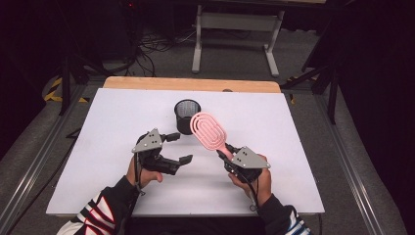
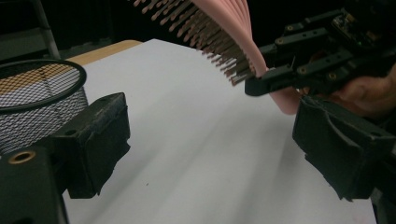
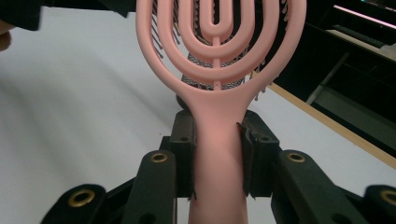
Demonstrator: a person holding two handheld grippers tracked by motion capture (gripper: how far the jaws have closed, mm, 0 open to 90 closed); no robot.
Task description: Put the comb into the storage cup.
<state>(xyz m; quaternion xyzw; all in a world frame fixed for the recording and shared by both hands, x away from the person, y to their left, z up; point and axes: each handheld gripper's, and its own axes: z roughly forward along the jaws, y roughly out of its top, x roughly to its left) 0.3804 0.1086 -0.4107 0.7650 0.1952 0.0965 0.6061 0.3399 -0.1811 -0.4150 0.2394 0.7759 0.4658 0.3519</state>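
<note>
High view has the right gripper (image 1: 226,152) clamped on the handle of one pink plastic vented hairbrush (image 1: 210,130), held up just right of one black wire-mesh cup (image 1: 187,116) at mid-table. Left gripper (image 1: 179,148) hangs open, holding nothing. Risk, I'd guess: the smooth handle pivots in the jaws, or the bristles snag and tip the light cup.
</note>
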